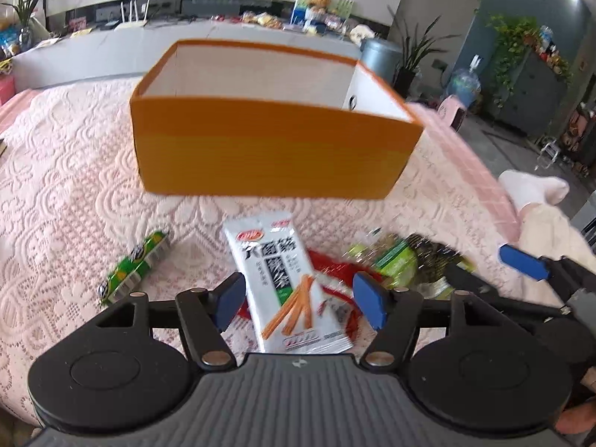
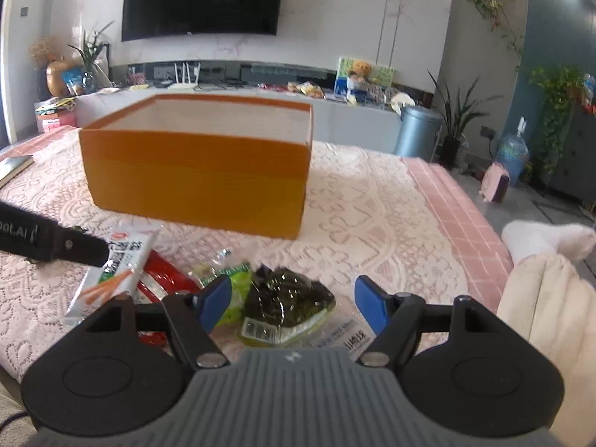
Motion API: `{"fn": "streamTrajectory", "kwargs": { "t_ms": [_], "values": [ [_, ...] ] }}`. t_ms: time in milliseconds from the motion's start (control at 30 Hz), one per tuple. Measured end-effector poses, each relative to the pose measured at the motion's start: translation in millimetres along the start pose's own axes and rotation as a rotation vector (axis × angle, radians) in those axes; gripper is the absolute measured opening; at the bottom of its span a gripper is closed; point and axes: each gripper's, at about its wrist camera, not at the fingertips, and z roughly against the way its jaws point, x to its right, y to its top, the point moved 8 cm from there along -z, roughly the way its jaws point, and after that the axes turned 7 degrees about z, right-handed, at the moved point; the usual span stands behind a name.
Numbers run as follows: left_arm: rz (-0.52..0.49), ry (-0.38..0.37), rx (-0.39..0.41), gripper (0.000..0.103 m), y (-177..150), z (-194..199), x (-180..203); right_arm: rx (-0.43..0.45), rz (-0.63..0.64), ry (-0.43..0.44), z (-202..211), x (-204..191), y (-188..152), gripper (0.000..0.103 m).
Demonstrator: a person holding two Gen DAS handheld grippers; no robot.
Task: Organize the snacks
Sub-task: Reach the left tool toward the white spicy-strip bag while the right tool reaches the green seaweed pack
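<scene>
An open orange box (image 1: 272,149) with a white inside stands on the lace-covered table; it also shows in the right wrist view (image 2: 197,178). My left gripper (image 1: 298,300) is open, its blue pads either side of a white snack packet (image 1: 287,290) with orange sticks printed on it. A red packet (image 1: 335,272) lies under it. A green candy bar (image 1: 134,266) lies to the left. My right gripper (image 2: 292,303) is open over a dark seaweed packet (image 2: 287,301) with a green packet (image 2: 232,279) beside it.
The pink table edge (image 2: 465,216) runs on the right, with white cloth (image 2: 551,246) beyond it. A book corner (image 2: 15,165) lies at far left. A TV counter with clutter stands behind the table. The left gripper's arm (image 2: 48,240) crosses the right wrist view.
</scene>
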Motion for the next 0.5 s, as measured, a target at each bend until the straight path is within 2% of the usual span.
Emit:
{"fn": "streamTrajectory", "kwargs": {
  "t_ms": [100, 267, 367, 500],
  "values": [
    [0.011, 0.041, -0.01, 0.078, -2.2, -8.5, -5.9, -0.012, -0.026, -0.001, -6.9, 3.6, -1.2, 0.071],
    [0.054, 0.033, -0.029, 0.08, -2.0, -20.7, -8.2, -0.007, -0.006, -0.053, -13.3, 1.8, -0.2, 0.071],
    [0.076, 0.041, -0.039, 0.082, -0.7, -29.2, -9.7, 0.006, 0.022, -0.054, -18.5, -2.2, 1.3, 0.071],
    [0.046, 0.079, -0.009, 0.082, 2.9, -34.3, -6.7, -0.001, 0.019, -0.055, -27.1, -1.5, 3.4, 0.066]
  ]
}}
